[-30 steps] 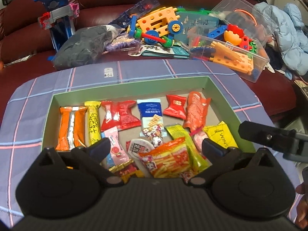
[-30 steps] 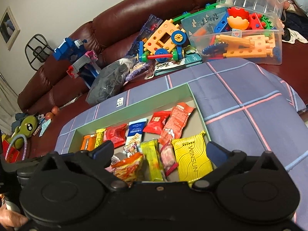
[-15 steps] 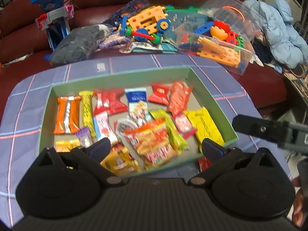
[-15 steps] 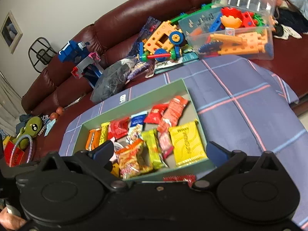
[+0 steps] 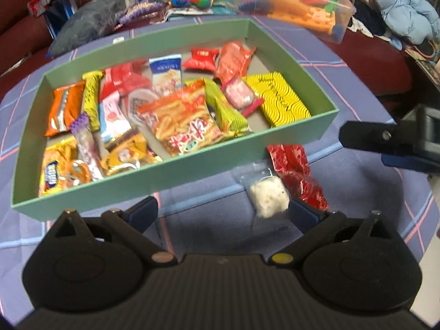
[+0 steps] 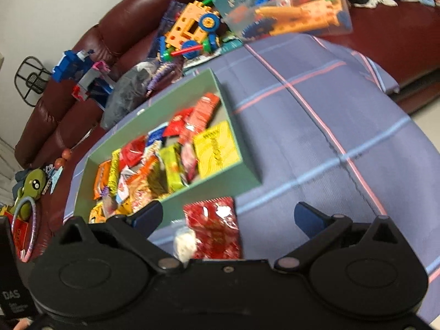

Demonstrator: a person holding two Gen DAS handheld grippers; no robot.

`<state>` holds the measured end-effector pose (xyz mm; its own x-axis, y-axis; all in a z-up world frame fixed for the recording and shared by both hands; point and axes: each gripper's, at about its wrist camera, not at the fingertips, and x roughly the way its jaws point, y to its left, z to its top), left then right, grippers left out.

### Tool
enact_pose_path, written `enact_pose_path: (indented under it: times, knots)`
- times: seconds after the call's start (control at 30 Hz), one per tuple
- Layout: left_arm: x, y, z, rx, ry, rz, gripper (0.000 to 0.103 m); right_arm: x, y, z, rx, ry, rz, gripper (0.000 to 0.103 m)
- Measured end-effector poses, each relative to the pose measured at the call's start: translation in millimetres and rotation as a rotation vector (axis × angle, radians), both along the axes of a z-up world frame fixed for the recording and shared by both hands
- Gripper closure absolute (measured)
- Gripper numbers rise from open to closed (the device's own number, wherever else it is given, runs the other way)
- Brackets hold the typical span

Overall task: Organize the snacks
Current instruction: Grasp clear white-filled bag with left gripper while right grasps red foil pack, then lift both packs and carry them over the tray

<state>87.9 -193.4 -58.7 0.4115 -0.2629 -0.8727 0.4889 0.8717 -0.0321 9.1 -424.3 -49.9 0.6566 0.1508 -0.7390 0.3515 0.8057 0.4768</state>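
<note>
A green box on the checked cloth holds several snack packets, among them a yellow pack and an orange chips bag. Outside the box's near wall lie a red packet and a small clear bag of white snack. My left gripper hovers open above the cloth just short of them, nothing between its fingers. My right gripper is open too, with both loose packets lying below its gap. Its finger shows at the right of the left wrist view.
A dark red sofa behind the table carries toys, a clear bin of plastic blocks, a dark bag and a blue jacket. Purple checked cloth stretches to the right of the box.
Both grippers have pulled back toward the table's near edge and tilted down. The red packet and the white snack bag in front of the box have come into view.
</note>
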Motion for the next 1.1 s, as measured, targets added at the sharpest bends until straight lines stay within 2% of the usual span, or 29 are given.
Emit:
enact_pose_path:
  times: [0.1, 0.23, 0.3, 0.33, 0.37, 0.47, 0.7, 0.83, 0.9, 0.93, 0.97, 1.0, 1.1]
  knots:
    - [3.7, -9.1, -8.3, 0.005, 0.007, -0.003, 0.000, -2.7, -2.8, -8.7, 0.008, 0.016, -0.008, 0.004]
    - [6.6, -22.2, -16.5, 0.013, 0.004, -0.015, 0.000, -2.4, -1.3, -16.7, -0.007, 0.031, -0.004, 0.016]
    - [6.7, -26.9, -21.4, 0.017, 0.005, -0.021, 0.005, -1.0, 0.4, -20.0, -0.002, 0.042, 0.004, 0.022]
    - [6.5, -28.2, -23.4, 0.015, 0.007, -0.027, 0.017, -0.4, 1.3, -21.9, -0.001, 0.047, 0.010, 0.024]
    - [5.8, -27.8, -25.5, 0.000, 0.020, -0.043, 0.038, 0.5, 2.8, -23.1, -0.001, 0.052, 0.015, 0.025]
    - [1.9, -22.5, -25.0, -0.042, 0.028, -0.071, 0.066, 3.3, 9.2, -26.3, 0.002, 0.059, 0.044, 0.035]
    - [-2.6, 13.0, -23.7, -0.058, 0.045, -0.063, 0.068, 14.0, 31.5, -29.3, -0.013, 0.076, 0.113, 0.035]
    - [-1.5, 41.2, -23.8, -0.062, 0.053, -0.009, 0.061, 20.2, 47.2, -31.6, -0.054, 0.098, 0.149, 0.035]
    - [0.1, 50.9, -24.9, -0.058, 0.052, 0.017, 0.057, 21.8, 57.2, -31.4, -0.106, 0.098, 0.168, 0.035]
    - [1.5, 54.7, -25.2, -0.059, 0.053, 0.027, 0.054, 22.9, 62.4, -31.2, -0.135, 0.101, 0.175, 0.038]
    - [2.0, 58.4, -25.5, -0.061, 0.052, 0.036, 0.053, 24.2, 67.4, -31.1, -0.164, 0.103, 0.181, 0.052]
    - [1.6, 60.0, -25.7, -0.062, 0.051, 0.040, 0.052, 25.7, 72.5, -31.1, -0.200, 0.107, 0.193, 0.054]
    - [2.0, 62.4, -26.2, -0.056, 0.047, 0.047, 0.048, 26.8, 78.3, -30.8, -0.220, 0.110, 0.197, 0.055]
